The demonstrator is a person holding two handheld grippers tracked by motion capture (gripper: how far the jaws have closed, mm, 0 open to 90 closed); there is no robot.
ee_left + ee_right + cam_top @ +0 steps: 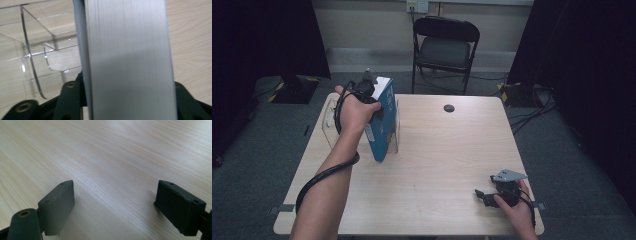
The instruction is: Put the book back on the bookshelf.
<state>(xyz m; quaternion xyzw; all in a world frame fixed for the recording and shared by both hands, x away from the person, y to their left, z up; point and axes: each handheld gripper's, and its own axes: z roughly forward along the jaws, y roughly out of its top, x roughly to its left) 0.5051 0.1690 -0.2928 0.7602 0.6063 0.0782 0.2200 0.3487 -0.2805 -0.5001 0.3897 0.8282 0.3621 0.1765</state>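
A thick blue book [382,125] stands on end at the table's left side, leaning a little, with its pale page edge [130,50] facing the left gripper view. My left gripper [371,100] comes down on it from above. Both black jaws lie against the book's two covers, so the gripper [127,87] is shut on it. A clear acrylic stand [331,117] sits just left of the book, its curved walls [35,65] beside the jaws. Near the front right edge my right gripper [480,195] rests low on the wood, open, with only bare table between its fingers [115,195].
The light wooden table [442,145] has a round cable hole [449,108] near its far edge. A black folding chair [444,45] stands behind the table. Dark curtains hang on both sides, and cables lie on the grey floor at the right.
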